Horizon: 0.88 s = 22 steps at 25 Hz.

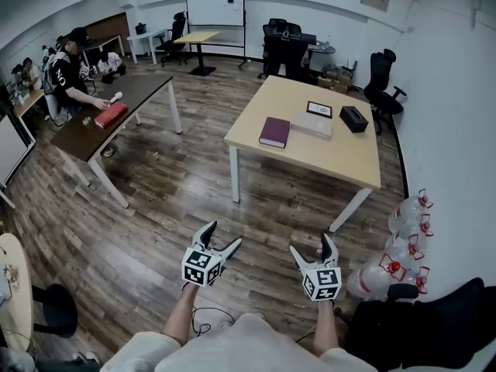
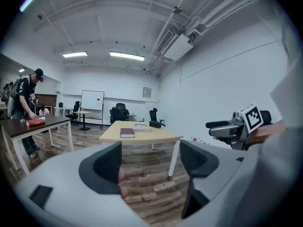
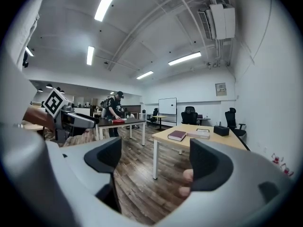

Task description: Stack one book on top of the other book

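My left hand-held gripper point(image 1: 223, 235) and my right hand-held gripper point(image 1: 311, 244) are both low in front of me, side by side above the wooden floor point(image 1: 170, 208). They point toward the room and are well apart from the work. In the left gripper view the two dark pads stand spread, and between them I see only floor and the far table. The right gripper view shows the same: its jaws are wide apart and pinch nothing.

The two books are on the light wooden tabletop point(image 1: 341, 157), ahead of me and a little to the right. The dark red book point(image 1: 274, 132) lies flat near the left edge of this tabletop. The pale grey book point(image 1: 312, 124) lies flat just beside it, on its right, and I cannot tell if they touch. They are not stacked. Behind the pale grey book there is a small framed item point(image 1: 319, 109), and to the right of it a black box point(image 1: 353, 118).

At the left side of the room a person point(image 1: 71, 72) stands at a dark table point(image 1: 77, 134) with a red object point(image 1: 110, 115) on it. A whiteboard point(image 1: 215, 4) stands at the far wall.
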{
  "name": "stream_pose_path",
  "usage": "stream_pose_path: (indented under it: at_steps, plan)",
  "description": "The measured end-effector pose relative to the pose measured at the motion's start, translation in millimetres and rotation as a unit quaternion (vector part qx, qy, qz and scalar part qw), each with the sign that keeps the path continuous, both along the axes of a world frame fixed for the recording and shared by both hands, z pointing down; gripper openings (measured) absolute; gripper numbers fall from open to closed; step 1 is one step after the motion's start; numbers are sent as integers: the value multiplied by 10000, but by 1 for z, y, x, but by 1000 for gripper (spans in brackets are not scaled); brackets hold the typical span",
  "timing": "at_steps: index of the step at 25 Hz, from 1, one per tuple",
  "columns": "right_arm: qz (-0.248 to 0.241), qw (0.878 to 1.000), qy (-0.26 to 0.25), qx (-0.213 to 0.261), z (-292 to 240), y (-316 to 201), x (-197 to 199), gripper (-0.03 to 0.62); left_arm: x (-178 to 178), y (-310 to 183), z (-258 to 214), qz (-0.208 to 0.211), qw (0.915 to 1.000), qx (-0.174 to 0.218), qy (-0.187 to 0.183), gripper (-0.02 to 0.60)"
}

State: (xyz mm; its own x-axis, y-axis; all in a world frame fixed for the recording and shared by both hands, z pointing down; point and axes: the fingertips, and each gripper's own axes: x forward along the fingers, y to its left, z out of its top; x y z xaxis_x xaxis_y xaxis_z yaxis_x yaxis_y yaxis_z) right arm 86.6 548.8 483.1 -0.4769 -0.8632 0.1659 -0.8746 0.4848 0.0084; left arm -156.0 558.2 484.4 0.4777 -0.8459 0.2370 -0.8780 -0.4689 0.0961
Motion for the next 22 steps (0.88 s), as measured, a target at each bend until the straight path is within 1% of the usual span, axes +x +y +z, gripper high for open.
stream_pose_path:
  at_steps: [5, 11, 22]
  plan:
    - [5, 10000, 57, -15, 1, 0, 8, 439, 7, 1, 2, -11, 10000, -57, 8, 379]
    - [28, 10000, 69, -11, 4, -5, 17, 430, 14, -3, 1, -77, 10000, -14, -11, 379]
    - [-74, 9999, 119, -50, 8, -21, 36, 423, 31, -15, 4, -281, 9995, -41, -110, 379]
